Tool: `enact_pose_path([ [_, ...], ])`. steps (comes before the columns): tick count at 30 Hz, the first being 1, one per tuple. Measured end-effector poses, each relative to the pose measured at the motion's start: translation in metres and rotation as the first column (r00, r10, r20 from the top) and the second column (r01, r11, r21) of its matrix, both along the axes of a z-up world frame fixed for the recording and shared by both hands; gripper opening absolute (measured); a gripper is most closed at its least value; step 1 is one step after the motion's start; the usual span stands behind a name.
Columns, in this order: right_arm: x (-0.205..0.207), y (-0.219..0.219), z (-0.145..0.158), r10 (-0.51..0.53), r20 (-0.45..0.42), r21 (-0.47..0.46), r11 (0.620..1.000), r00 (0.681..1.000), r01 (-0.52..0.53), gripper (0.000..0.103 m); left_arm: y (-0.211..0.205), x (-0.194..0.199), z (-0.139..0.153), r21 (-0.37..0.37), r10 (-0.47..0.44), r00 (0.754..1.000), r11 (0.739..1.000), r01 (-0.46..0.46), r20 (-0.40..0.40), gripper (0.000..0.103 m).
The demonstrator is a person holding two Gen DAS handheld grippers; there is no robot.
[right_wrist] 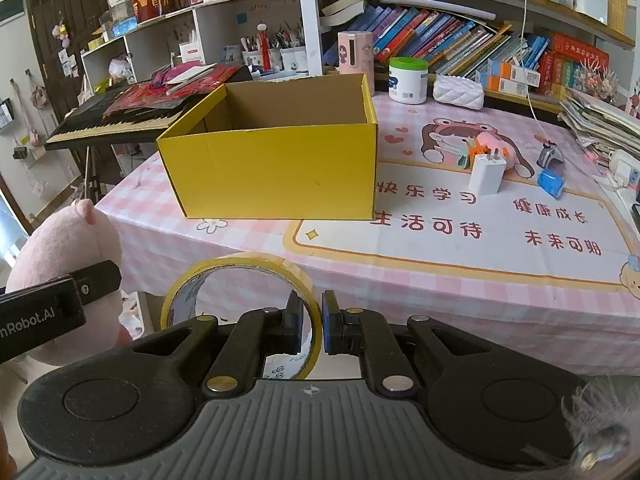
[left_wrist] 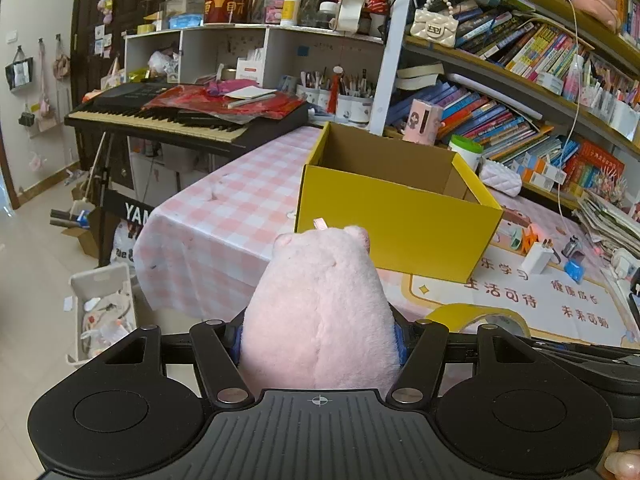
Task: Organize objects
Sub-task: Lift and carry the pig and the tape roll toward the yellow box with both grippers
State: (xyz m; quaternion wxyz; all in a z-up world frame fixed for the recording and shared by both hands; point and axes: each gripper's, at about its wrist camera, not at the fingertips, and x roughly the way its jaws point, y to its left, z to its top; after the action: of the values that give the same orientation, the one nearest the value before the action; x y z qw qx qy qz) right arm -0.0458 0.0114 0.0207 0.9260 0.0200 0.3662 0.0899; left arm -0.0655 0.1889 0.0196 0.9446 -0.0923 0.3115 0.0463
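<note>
Left gripper (left_wrist: pixel 320 336): jaws clamped on the sides of a pink plush toy (left_wrist: pixel 320 304), held upright off the near edge of the table (left_wrist: pixel 224 204).

Right gripper (right_wrist: pixel 311 326): pads pressed together on the wall of a yellow tape roll (right_wrist: pixel 240 268), one pad inside the ring, one outside; roll held on edge at the near table edge.

Yellow cardboard box (right_wrist: pixel 276 172): open top, nothing visible inside, stands on the pink checked cloth, far of both grippers.

White charger (right_wrist: pixel 486 176) and blue clip (right_wrist: pixel 551 184): on the printed mat, right of box.
</note>
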Motion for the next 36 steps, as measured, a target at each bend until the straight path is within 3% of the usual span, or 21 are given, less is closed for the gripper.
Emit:
enact_pose_path([
  [11, 0.031, 0.01, -0.005, 0.01, -0.011, 0.002, 1.0, 1.0, -0.01, 0.009, 0.004, 0.021, 0.001, 0.009, 0.01, 1.0, 1.0, -0.011, 0.007, 0.062],
  [22, 0.099, 0.006, 0.041, -0.06, 0.223, 0.099, 0.994, 0.973, 0.039, 0.009, -0.003, 0.072, 0.043, 0.09, -0.02, 0.975, 0.996, -0.001, 0.223, 0.062],
  [26, 0.131, 0.002, 0.054, -0.072, 0.283, 0.116, 0.992, 0.956, 0.04, 0.009, -0.017, 0.097, 0.052, 0.132, -0.051, 0.964, 0.991, 0.017, 0.262, 0.062],
  [36, 0.2, -0.002, 0.039, -0.013, 0.24, 0.081, 0.997, 0.971, -0.007, 0.009, -0.031, 0.157, 0.049, 0.141, -0.025, 0.973, 0.99, -0.008, 0.231, 0.062],
])
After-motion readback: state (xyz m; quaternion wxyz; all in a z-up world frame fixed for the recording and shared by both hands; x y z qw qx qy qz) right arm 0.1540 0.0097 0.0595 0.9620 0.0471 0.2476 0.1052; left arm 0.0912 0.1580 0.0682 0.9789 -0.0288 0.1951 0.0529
